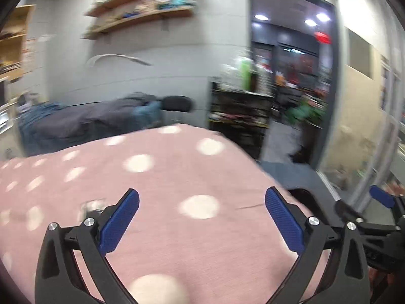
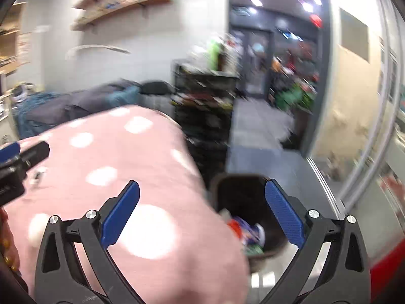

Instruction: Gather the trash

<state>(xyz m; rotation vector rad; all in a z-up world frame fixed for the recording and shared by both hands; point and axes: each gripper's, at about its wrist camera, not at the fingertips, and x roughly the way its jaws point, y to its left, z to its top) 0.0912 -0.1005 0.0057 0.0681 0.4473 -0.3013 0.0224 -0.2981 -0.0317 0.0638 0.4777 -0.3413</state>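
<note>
So the trash bin (image 2: 243,217) is sitting on the floor just past the right-hand corner of the table, and it's already got stuff in it: a heap of crumpled wrappers (image 2: 246,230), something red, something blue and white, a bit of green at the bottom. Can't tell you what each piece is, everything's smeared with blur.

My right gripper (image 2: 202,214) is spread wide with nothing between the blue pads, hanging over the table edge with one finger right above the bin's mouth. My left gripper (image 1: 202,219) is the same deal, wide open and empty, out over the pink cloth with the white dots (image 1: 162,182).

What's left? There's one small shiny scrap (image 1: 92,206) lying on the cloth just beside my left finger, looks like crinkled clear plastic or foil, but it's too blurry to swear to. Apart from that I can't see any other litter on the part of the table that shows.

My guess: most of the job's done, one bit still to pick up and drop in.

Background is just shelves (image 1: 141,12) and a doorway (image 1: 291,76).
</note>
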